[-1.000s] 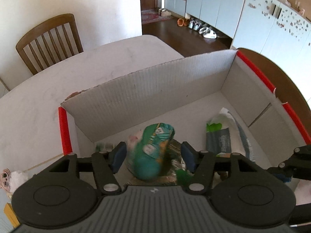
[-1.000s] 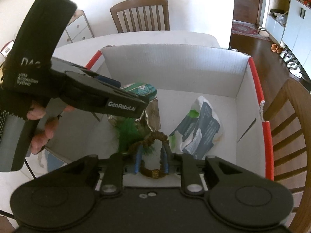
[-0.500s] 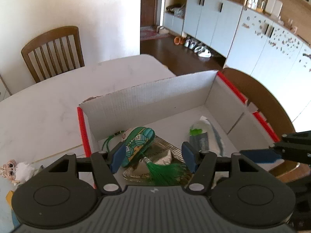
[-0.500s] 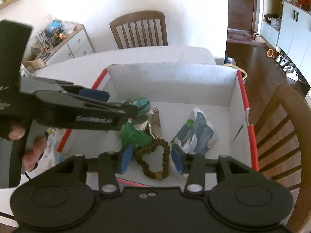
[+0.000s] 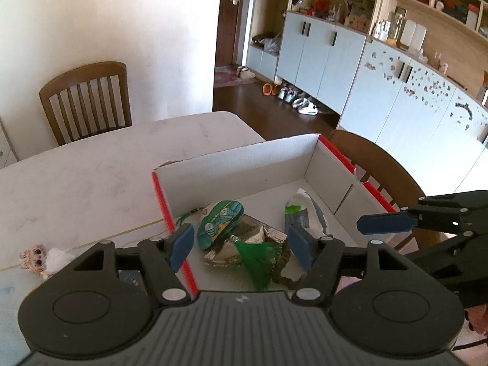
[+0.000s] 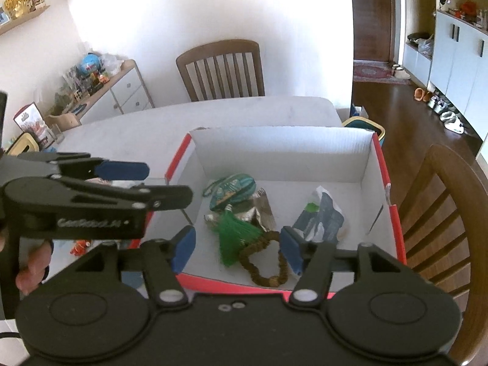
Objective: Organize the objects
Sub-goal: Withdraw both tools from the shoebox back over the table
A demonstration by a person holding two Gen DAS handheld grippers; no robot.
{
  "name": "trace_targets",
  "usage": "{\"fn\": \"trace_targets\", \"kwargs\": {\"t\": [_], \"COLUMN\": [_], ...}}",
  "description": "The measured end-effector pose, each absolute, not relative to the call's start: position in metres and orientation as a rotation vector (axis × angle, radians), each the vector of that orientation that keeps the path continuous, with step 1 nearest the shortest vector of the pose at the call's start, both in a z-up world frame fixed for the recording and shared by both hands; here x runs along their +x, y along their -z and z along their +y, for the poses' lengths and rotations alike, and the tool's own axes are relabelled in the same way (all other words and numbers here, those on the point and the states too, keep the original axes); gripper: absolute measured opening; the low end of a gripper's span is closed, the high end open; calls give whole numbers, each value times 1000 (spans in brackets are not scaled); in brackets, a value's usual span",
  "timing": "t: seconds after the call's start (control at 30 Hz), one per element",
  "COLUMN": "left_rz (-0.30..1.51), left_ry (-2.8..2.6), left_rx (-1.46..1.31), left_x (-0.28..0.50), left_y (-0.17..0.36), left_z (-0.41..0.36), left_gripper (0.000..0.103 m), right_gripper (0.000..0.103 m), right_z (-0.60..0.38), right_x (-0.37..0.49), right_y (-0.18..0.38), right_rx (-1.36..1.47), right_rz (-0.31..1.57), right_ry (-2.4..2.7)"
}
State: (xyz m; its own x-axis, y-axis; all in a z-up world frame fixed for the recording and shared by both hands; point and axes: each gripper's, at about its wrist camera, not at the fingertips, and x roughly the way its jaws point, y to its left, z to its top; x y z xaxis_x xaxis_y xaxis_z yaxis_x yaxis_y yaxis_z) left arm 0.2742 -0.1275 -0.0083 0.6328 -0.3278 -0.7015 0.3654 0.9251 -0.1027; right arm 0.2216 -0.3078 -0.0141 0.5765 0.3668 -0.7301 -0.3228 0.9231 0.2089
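A white cardboard box [image 5: 238, 167] [image 6: 280, 152] with red edges stands on the table. On its floor lie a green patterned pouch [image 5: 221, 224] [image 6: 233, 190], a silver foil packet [image 5: 259, 235] [image 6: 262, 213], a green tassel [image 5: 259, 259] [image 6: 235, 235] on a brown bead bracelet [image 6: 265, 262], and a blue-and-white packet [image 5: 302, 216] [image 6: 321, 219]. My left gripper [image 5: 241, 245] hangs above the box's near left corner, jaws opening with nothing between them. My right gripper [image 6: 238, 248] hovers above the bracelet, jaws also opening and empty.
The box sits on a pale table [image 5: 91, 177]. A wooden chair [image 5: 85, 100] stands at the far side and another [image 6: 442, 213] close to the box's right wall. A small doll [image 5: 33, 257] and an orange toy [image 6: 80, 247] lie left of the box.
The left gripper let go of the green pouch, which now lies in the box. The right gripper opened off the bead bracelet. Both grippers rose and drew back from the box.
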Motion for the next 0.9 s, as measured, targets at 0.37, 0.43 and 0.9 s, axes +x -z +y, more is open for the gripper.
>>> {"fn": "trace_targets", "kwargs": {"t": [0.37, 0.43, 0.9], "left_rz": [743, 738, 718], "left_ry": [412, 413, 389], "left_rx": [40, 40, 22], "left_x": [251, 247, 232], "left_y": [-6, -7, -5], "left_z": [-80, -71, -4], "left_gripper": [79, 79, 83], "right_gripper": [76, 80, 96], "right_z": [-273, -266, -212], "right_x": [198, 194, 176], "right_y": [8, 7, 5], "right_rx": [79, 86, 112], "right_rz": [838, 834, 799], "right_ry": [-358, -350, -333]}}
